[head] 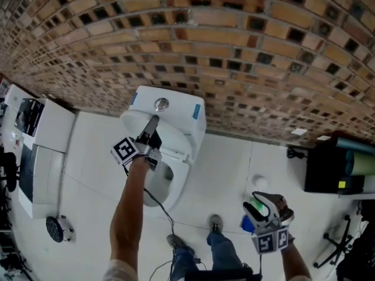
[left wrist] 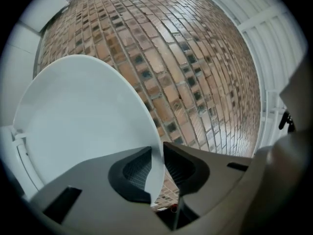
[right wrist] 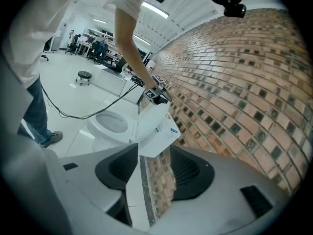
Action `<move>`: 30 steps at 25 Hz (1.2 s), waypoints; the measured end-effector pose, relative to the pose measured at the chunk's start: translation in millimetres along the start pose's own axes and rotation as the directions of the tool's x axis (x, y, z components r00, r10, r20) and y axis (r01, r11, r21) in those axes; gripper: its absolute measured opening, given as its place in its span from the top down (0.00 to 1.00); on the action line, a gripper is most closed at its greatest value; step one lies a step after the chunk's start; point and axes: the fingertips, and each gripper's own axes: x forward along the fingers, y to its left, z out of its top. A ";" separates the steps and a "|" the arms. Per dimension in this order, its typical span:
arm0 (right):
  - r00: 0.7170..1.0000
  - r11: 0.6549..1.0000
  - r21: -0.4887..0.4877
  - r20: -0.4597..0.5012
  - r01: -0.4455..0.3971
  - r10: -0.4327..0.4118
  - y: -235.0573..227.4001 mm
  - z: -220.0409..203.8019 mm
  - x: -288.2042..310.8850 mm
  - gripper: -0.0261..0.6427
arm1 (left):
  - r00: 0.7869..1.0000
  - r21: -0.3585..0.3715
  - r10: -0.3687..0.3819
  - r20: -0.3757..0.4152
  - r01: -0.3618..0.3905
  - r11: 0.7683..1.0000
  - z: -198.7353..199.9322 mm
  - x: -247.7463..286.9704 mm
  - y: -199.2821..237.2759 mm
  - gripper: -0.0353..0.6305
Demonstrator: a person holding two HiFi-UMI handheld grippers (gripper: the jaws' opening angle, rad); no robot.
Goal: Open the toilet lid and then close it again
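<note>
white plastic toilet lid [left wrist: 83, 121], raised
left gripper [left wrist: 157, 155] fingers pinch its rim; right gripper [right wrist: 154, 155] fingers half apart, empty.

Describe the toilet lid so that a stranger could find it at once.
A white toilet stands against the brick wall. Its toilet lid is the thin white oval raised behind the bowl, the only part pinched at its edge by the left gripper.

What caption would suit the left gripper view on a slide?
Left gripper pinches the rim of the raised toilet lid, brick wall behind.
</note>
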 end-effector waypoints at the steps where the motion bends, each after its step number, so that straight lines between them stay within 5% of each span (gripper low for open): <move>1: 1.000 1.000 0.005 0.008 0.007 -0.007 -1.8 4.0 -1.3 0.64 | 1.000 -0.007 -0.007 0.004 0.007 1.000 -1.1 -0.7 -0.4 0.83; 3: 0.999 1.000 0.011 0.030 0.020 -0.021 -3.9 11.0 -4.2 0.64 | 1.000 -0.019 -0.008 0.025 0.009 1.000 -1.2 -2.6 0.7 0.78; 5: 0.999 1.000 -0.003 0.026 0.021 -0.021 -4.3 15.1 -6.8 0.64 | 0.999 -0.033 -0.010 0.037 0.012 0.999 -2.7 -2.7 -1.1 0.56; 11: 0.999 1.000 -0.001 0.045 0.027 -0.027 -5.9 44.4 -20.5 0.64 | 1.000 -0.012 -0.027 0.011 0.027 1.000 -19.7 -34.6 -34.2 0.56; 14: 0.995 0.997 0.076 0.098 0.008 -0.016 -5.8 75.6 -26.0 0.64 | 0.993 0.180 0.119 -0.019 -0.113 0.977 -18.2 -90.9 -50.2 0.56; 18: 0.970 0.972 0.235 0.241 -0.016 -0.042 -15.9 148.0 -37.6 0.64 | 0.999 0.363 -0.027 -0.036 0.038 0.931 -14.3 -156.4 -151.0 0.56; 20: 0.949 0.935 0.350 0.309 -0.055 -0.059 -18.8 186.8 -47.4 0.64 | 0.998 0.482 -0.053 -0.029 0.061 0.874 -11.2 -198.4 -204.4 0.56; 23: 0.920 0.890 0.441 0.385 -0.117 -0.070 -17.6 247.1 -60.0 0.64 | 0.999 0.680 -0.035 -0.007 0.030 0.732 2.5 -258.4 -270.6 0.56; 27: 0.877 0.904 0.400 0.476 -0.152 -0.063 3.9 324.2 -73.5 0.64 | 1.000 0.838 -0.013 -0.010 0.016 0.545 8.6 -328.9 -326.6 0.56; 30: 0.848 0.916 0.354 0.530 -0.189 -0.029 29.8 368.3 -84.7 0.64 | 1.000 0.891 -0.009 0.000 0.004 0.453 -3.3 -378.0 -348.6 0.56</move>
